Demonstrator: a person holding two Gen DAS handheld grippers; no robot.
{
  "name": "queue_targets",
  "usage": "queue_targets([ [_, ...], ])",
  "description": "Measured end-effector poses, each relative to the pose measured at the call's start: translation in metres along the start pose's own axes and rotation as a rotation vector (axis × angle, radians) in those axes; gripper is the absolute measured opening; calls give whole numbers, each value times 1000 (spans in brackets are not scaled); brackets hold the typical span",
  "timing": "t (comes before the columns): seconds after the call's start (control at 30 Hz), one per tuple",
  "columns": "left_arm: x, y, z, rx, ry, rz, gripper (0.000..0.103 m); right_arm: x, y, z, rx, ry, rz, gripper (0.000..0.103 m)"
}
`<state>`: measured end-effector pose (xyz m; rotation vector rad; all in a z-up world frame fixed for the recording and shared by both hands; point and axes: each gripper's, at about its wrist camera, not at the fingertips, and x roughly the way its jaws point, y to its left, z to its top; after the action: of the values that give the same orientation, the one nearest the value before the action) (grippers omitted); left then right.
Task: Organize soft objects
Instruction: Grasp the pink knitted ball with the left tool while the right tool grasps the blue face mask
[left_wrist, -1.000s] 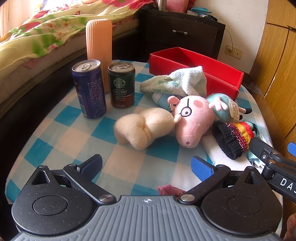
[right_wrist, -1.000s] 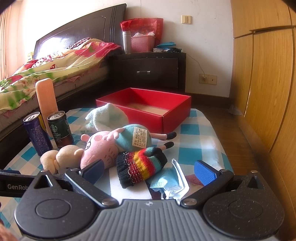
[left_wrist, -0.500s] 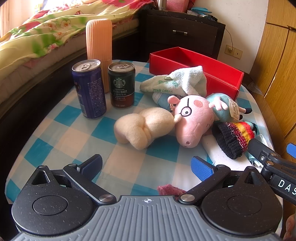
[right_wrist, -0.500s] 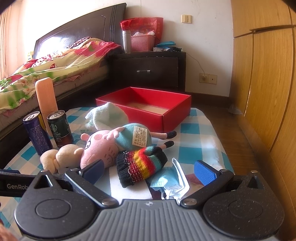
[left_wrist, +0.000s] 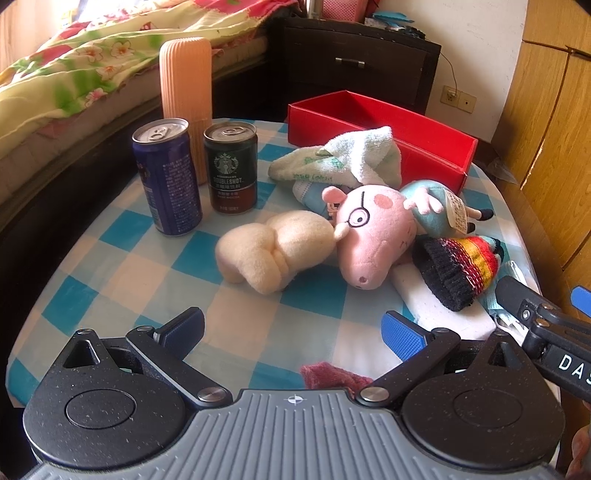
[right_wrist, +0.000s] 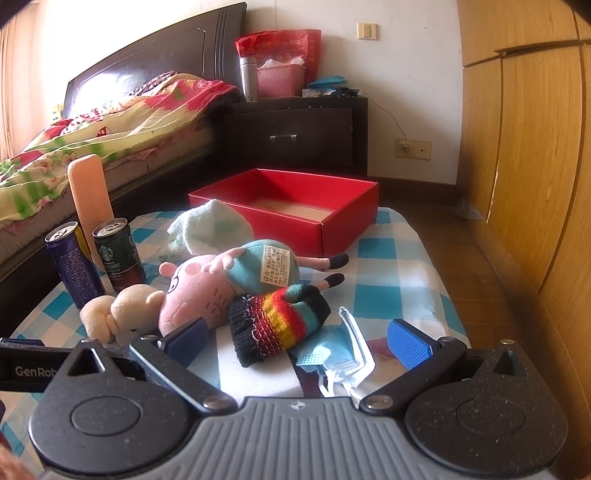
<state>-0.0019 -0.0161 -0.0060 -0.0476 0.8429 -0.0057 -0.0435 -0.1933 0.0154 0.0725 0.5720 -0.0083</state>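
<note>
On the checked table lie a cream plush (left_wrist: 275, 249) (right_wrist: 118, 312), a pink pig doll (left_wrist: 373, 229) (right_wrist: 207, 291), a striped knit glove (left_wrist: 458, 267) (right_wrist: 277, 321), a white towel (left_wrist: 343, 157) (right_wrist: 207, 225) and a blue face mask (right_wrist: 332, 354). An open red box (left_wrist: 384, 129) (right_wrist: 291, 210) stands at the far side, with nothing seen inside. My left gripper (left_wrist: 291, 330) is open, short of the cream plush. My right gripper (right_wrist: 295, 338) is open, with the glove and mask just beyond its fingers.
Two drink cans (left_wrist: 168, 177) (left_wrist: 231, 173) and a tall peach bottle (left_wrist: 186, 99) stand at the table's left. A dark red cloth scrap (left_wrist: 332, 374) lies at the near edge. A bed is on the left, a dark nightstand (right_wrist: 295, 136) behind, wooden wardrobe doors on the right.
</note>
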Motion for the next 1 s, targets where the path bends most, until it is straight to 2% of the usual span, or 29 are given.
queue_targets([
  [0.13, -1, -5, -4, 6, 20, -33, 97, -6, -10, 3, 15, 10, -9, 85],
  [0.27, 4, -16, -13, 48, 64, -79, 92, -13, -26, 8, 35, 8, -22, 85],
  [0.33, 12, -23, -21, 78, 104, -87, 81, -14, -36, 8, 56, 31, -26, 85],
  [0.4, 22, -24, -27, 83, 159, -83, 44, -14, -44, 8, 79, 54, -23, 85],
  [0.43, 27, -24, -30, 76, 187, -82, 42, -14, -47, 8, 87, 65, -19, 85],
  [0.6, 28, -17, -31, 49, 183, -81, 35, -7, -63, 12, 109, 121, 10, 84],
  [0.7, 27, -14, -28, 33, 187, -98, 33, -5, -68, 10, 76, 160, 27, 76],
  [0.9, 22, -15, -24, 36, 176, -130, 32, 12, -65, -14, 9, 300, 26, 74],
  [1.0, 20, -18, -25, 62, 167, -134, 33, 20, -64, -19, 15, 331, 22, 74],
])
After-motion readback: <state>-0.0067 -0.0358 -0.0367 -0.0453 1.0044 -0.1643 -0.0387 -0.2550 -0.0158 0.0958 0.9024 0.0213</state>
